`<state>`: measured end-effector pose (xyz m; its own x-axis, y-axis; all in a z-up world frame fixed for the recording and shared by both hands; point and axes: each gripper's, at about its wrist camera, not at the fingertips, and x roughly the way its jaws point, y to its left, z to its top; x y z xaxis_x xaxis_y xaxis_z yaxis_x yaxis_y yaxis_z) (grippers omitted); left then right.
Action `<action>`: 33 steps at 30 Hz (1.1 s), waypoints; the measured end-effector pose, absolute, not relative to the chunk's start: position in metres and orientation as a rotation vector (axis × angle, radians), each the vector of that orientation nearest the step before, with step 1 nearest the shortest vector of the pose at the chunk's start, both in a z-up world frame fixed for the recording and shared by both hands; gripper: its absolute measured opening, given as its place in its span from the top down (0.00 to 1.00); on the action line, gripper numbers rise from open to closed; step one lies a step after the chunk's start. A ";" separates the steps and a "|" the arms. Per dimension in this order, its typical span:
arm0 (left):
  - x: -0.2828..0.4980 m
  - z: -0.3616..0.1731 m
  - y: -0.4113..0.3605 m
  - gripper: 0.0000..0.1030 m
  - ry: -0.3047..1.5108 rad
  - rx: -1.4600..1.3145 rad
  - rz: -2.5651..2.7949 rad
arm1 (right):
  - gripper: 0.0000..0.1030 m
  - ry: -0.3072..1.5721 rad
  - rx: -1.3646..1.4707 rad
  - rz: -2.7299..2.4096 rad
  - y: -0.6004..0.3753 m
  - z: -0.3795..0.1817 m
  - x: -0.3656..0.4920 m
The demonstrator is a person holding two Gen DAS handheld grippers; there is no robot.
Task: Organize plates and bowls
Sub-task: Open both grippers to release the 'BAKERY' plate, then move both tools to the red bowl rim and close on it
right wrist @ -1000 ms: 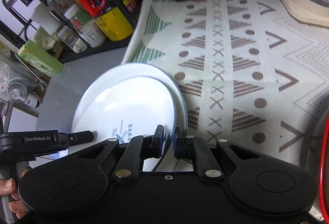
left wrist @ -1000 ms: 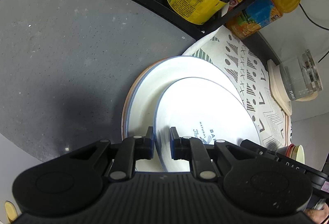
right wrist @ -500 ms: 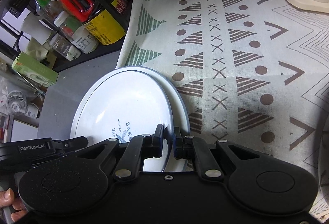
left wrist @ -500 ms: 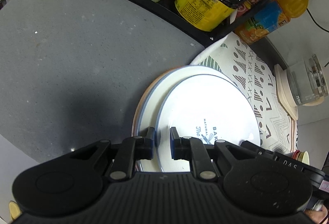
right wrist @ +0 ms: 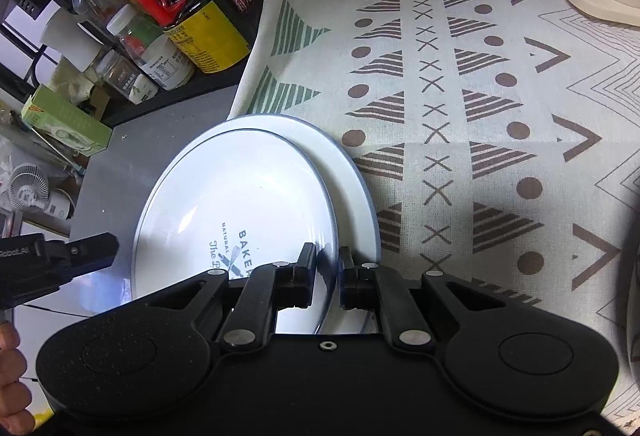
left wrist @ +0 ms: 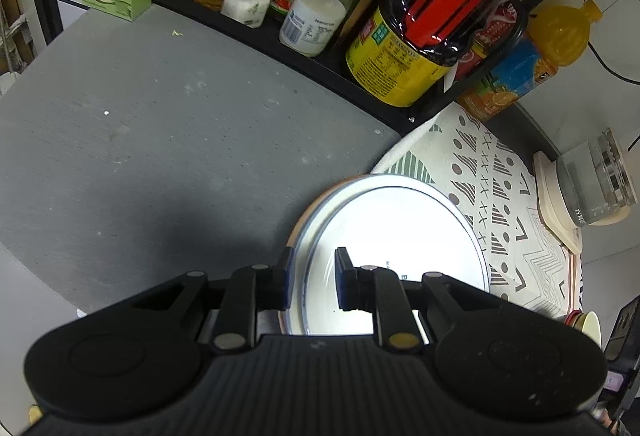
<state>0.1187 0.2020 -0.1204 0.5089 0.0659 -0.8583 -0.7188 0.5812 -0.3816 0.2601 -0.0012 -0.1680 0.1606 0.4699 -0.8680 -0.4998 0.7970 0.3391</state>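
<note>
The printed plate point(right wrist: 232, 204) now lies on the larger plate point(right wrist: 352, 172), stacked at the counter's point(left wrist: 160, 140) edge, partly on the patterned cloth point(right wrist: 460, 116) toward 3 o'clock. The right tool point(right wrist: 328, 268) pinches its rim at 5 o'clock. The left tool point(left wrist: 312, 276), jaws just opening, straddles the rim at 7 o'clock without gripping. Letting go likely remains; no bowls show.

3 stacked plates point(right wrist: 240, 188) (1 printed) and 2 grippers point(right wrist: 328, 272).
</note>
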 end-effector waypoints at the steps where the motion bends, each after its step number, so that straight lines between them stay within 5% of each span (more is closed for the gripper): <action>1: 0.117 -0.120 0.202 0.83 0.925 -0.825 0.547 | 0.90 1.228 -0.031 0.689 0.000 -0.168 0.260; 10: 0.111 -0.113 0.203 0.82 0.932 -0.828 0.558 | 0.83 1.219 -0.006 0.670 -0.009 -0.154 0.262; 23: 0.160 -0.092 0.167 0.31 0.943 -0.771 0.460 | 0.28 1.072 0.070 0.619 -0.073 -0.099 0.265; 28: 0.189 -0.086 0.140 0.26 0.952 -0.740 0.387 | 0.14 1.020 0.084 0.576 -0.102 -0.083 0.269; 33: 0.218 -0.082 0.110 0.25 0.971 -0.689 0.311 | 0.13 1.005 0.119 0.516 -0.131 -0.078 0.272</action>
